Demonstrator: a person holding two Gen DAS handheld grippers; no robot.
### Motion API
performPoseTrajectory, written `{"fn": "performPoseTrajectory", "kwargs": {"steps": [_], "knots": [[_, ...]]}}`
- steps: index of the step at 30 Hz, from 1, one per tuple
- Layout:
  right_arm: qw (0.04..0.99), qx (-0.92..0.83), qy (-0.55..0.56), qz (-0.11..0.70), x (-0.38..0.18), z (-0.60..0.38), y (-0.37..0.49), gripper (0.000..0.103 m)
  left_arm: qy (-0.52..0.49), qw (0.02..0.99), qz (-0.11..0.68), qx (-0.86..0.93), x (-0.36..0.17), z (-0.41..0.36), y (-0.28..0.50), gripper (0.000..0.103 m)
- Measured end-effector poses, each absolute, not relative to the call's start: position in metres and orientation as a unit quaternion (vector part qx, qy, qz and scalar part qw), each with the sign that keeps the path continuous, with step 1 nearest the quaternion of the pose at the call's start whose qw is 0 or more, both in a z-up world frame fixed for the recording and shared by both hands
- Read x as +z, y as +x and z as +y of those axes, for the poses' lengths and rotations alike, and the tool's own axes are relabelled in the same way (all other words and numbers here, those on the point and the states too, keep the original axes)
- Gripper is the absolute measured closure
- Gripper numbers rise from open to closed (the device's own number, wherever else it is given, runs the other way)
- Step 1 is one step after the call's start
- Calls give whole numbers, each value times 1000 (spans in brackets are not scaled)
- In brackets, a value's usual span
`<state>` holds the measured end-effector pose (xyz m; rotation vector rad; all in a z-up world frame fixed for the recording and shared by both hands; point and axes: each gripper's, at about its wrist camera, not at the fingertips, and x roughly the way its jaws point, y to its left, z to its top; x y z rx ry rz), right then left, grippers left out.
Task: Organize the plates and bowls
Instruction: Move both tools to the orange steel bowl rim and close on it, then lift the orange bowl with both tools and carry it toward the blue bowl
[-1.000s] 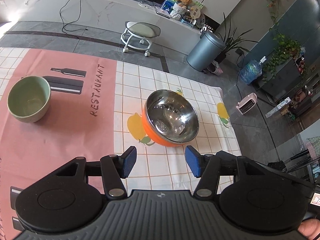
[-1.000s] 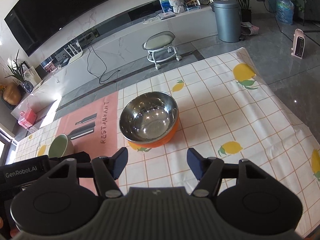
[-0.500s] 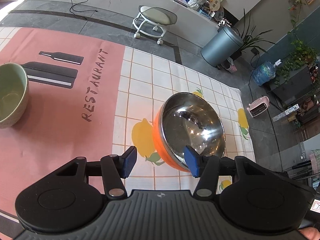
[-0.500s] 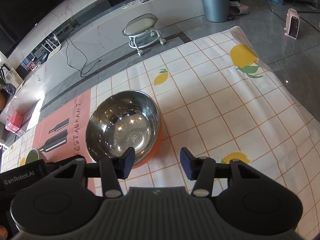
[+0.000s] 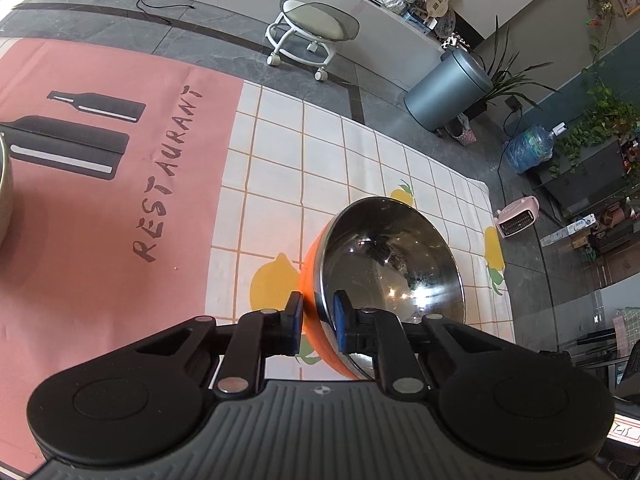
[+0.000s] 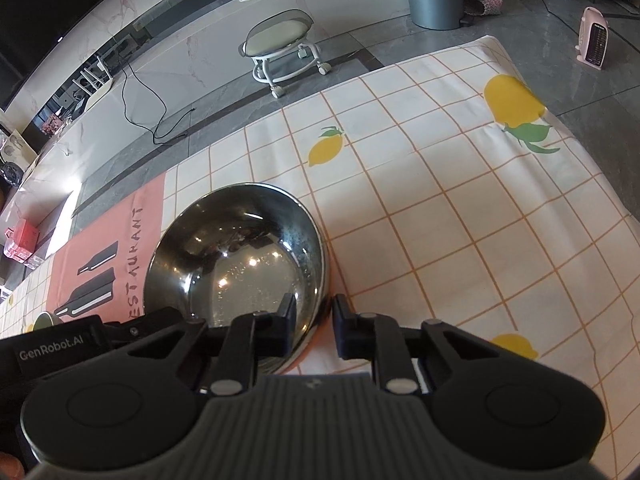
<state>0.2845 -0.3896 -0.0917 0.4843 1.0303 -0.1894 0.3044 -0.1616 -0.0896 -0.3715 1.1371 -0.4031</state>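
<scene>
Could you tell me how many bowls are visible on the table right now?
2: the steel-lined orange bowl on the lemon-print cloth, and a green bowl far left, mostly hidden. Others may sit outside view.

You brought both grippers down onto the steel bowl (image 5: 390,276); left gripper (image 5: 318,320) and right gripper (image 6: 314,326) just closed on its rim.
</scene>
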Motion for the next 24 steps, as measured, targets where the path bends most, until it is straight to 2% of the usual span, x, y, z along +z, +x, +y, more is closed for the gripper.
{"fn": "performPoseTrajectory", "kwargs": {"steps": [10,24], "knots": [[839,-85,230,485,-77,-386,267,88,-149,815,527,-192,-71,-158,282,87],[867,-42,242,433,-5,-354,189,88,-157,840,482,-193,0,-115,201,87]]}}
